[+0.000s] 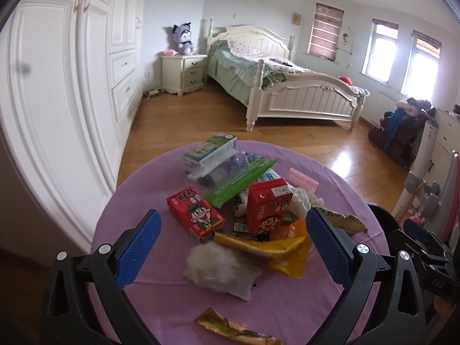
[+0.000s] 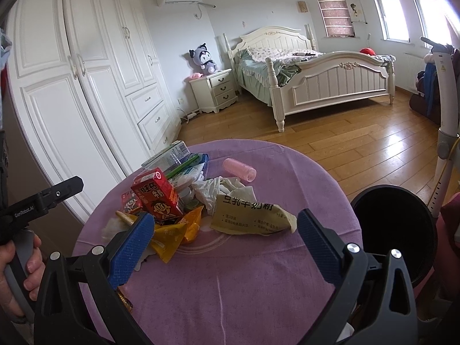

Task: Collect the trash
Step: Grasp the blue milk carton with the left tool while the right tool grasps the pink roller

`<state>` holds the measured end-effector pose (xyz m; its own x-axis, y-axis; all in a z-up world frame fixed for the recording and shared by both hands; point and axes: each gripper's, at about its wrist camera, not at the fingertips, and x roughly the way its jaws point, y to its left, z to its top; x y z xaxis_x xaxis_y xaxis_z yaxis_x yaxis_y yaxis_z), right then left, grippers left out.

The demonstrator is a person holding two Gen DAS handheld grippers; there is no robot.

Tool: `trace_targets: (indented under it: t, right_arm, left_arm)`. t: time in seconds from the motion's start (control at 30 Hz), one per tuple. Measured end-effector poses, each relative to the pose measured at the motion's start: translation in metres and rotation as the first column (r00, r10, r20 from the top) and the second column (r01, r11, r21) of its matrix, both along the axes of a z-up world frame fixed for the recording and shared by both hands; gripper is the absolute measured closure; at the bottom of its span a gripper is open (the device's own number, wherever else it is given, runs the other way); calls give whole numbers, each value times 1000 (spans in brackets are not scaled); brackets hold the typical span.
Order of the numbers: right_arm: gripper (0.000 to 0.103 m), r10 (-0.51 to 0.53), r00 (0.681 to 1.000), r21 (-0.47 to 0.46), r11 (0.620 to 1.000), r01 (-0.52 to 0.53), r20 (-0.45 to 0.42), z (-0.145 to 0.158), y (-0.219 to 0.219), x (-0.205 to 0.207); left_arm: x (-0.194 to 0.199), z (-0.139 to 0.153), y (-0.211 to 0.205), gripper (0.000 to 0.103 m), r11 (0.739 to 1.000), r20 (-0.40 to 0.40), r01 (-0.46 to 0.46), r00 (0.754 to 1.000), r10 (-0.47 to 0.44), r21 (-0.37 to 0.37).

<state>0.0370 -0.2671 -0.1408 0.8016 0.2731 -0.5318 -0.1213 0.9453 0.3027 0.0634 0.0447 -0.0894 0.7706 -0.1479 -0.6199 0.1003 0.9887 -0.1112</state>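
Because both the left hand-held gripper point(image 1: 233, 247) and right hand-held gripper point(image 2: 225, 244) hover released, grasping nothing, over the trash pile point(image 1: 244, 201) on the bench point(image 2: 230, 287), a careless grab may knock wrappers off before the bin point(image 2: 394, 230).

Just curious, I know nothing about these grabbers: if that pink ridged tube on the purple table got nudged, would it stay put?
Probably not. The pink tube is a cylinder lying on its side, so it would likely roll. It lies apart from the trash pile, on bare purple cloth, with nothing beside it to stop it. It looks light, perhaps hollow.
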Motion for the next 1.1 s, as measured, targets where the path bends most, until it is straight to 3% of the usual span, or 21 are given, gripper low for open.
trace_targets:
  t: [0.13,0.3,0.43,0.63,0.7,0.77,0.83,0.97,1.03,1.1]
  right_arm:
    - [5,37,999,-13,999,-38,-21,-6,-5,18]
    - [5,98,994,-17,995,-99,-40,-2,-19,55]
    - [5,150,988,-30,988,-152,-37,8,-21,90]
    - [5,216,973,-52,974,-220,-80,4,-18,142]
    - [11,250,960,-66,963,-259,-124,-4,-15,162]
    - [25,285,942,-94,948,-305,-179,-14,-8,183]
    - [33,313,920,-120,930,-347,-235,-26,-1,201]
    - [45,358,872,-125,900,-417,-332,-51,14,230]
    - [50,374,851,-144,881,-450,-370,-62,23,237]
    - [56,379,835,-159,868,-470,-400,-70,30,241]
  left_arm:
    - [22,4,21,4,1000,4,-4,1000,4,-21]
    - [77,12,52,4,998,-20,40,999,-41,-47]
    - [121,14,46,4,996,-19,71,997,-70,62]
    - [185,-12,33,4,982,-95,172,982,-165,72]
    - [212,-24,29,5,974,-133,214,970,-203,74]
    - [240,-37,24,13,964,-184,257,953,-241,70]
    - [266,-52,17,17,953,-231,299,931,-281,45]
    - [300,-83,-4,28,929,-317,360,894,-316,91]
    - [314,-97,-7,36,928,-358,364,880,-313,84]
    - [324,-103,-3,39,938,-368,345,875,-314,21]
